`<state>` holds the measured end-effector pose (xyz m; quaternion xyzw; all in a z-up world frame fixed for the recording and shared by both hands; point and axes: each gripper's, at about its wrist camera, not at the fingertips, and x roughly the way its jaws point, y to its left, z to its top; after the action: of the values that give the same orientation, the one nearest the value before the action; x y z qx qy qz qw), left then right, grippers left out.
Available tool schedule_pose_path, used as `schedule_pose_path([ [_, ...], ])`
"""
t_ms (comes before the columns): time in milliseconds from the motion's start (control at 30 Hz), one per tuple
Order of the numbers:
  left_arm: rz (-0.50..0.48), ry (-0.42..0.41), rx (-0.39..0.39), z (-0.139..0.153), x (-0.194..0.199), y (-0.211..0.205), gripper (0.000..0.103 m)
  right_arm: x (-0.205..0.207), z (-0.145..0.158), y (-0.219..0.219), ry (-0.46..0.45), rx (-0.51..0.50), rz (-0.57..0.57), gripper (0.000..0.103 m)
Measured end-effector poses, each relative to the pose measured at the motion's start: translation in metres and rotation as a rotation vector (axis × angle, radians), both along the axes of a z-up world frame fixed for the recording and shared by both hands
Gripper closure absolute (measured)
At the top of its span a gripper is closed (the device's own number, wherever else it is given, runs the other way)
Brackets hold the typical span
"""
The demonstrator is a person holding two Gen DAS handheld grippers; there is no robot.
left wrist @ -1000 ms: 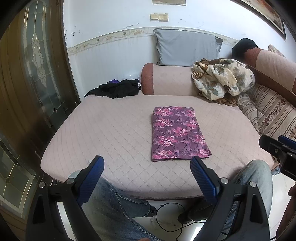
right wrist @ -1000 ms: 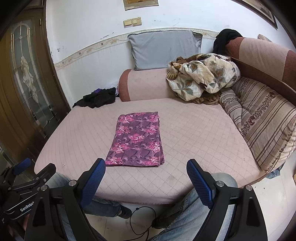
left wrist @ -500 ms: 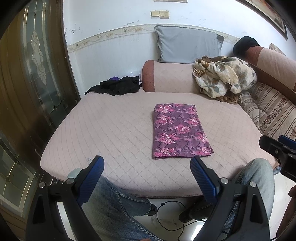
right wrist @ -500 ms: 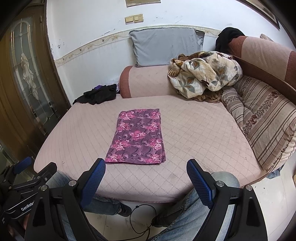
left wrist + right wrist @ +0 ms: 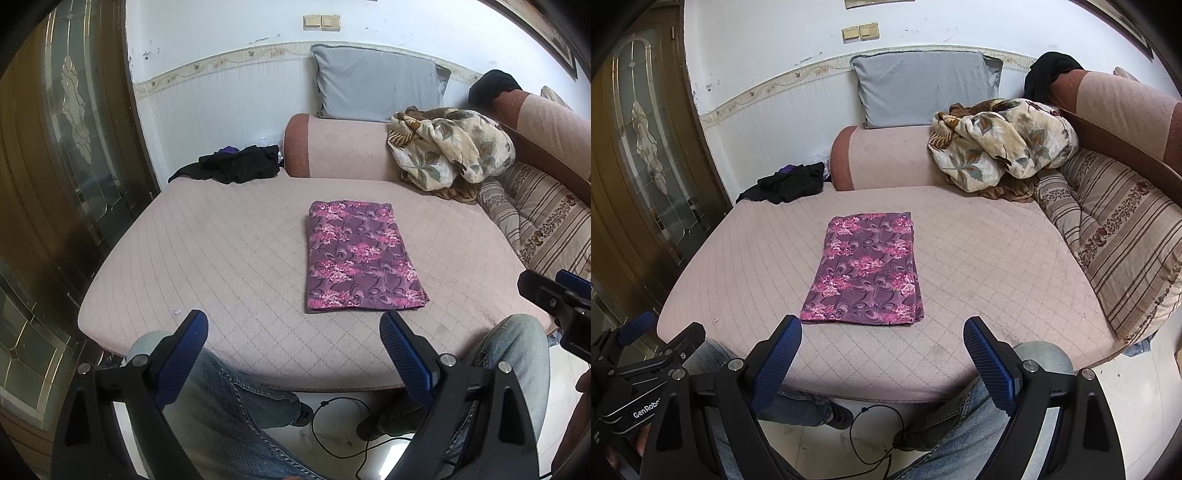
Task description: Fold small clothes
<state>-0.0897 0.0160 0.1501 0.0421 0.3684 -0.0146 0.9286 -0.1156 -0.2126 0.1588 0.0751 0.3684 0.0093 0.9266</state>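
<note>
Right wrist view only: full striped cushion [image 5: 1123, 236] beside folded cloth [image 5: 866, 271].

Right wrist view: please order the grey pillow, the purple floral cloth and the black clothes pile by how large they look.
1. Grey pillow and purple floral cloth: alike, and the cloth lies nearer, so unranked.
2. Black clothes pile: clearly smallest.

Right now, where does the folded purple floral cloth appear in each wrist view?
Left wrist: purple floral cloth lies right of centre on the pink cushion.
Right wrist: the cloth lies just left of centre.
Shared landmark: the grey pillow against the wall behind it.
</note>
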Motion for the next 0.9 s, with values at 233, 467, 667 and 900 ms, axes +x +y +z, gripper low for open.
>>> schedule_pose_path([
  [233,-0.003,0.014,0.002,-0.004,0.007,0.0,0.009,0.007,-0.005,0.0,0.013,0.001,0.002,0.011],
  [467,0.007,0.026,0.006,-0.006,0.013,0.002,0.009,0.013,-0.008,0.002,0.021,0.003,0.008,0.011],
  [667,0.008,0.028,0.008,-0.007,0.016,0.003,0.009,0.018,-0.009,0.004,0.024,0.004,0.01,0.011],
  [900,0.002,0.036,0.003,-0.008,0.019,0.003,0.009,0.022,-0.009,0.005,0.024,-0.002,0.012,0.01],
])
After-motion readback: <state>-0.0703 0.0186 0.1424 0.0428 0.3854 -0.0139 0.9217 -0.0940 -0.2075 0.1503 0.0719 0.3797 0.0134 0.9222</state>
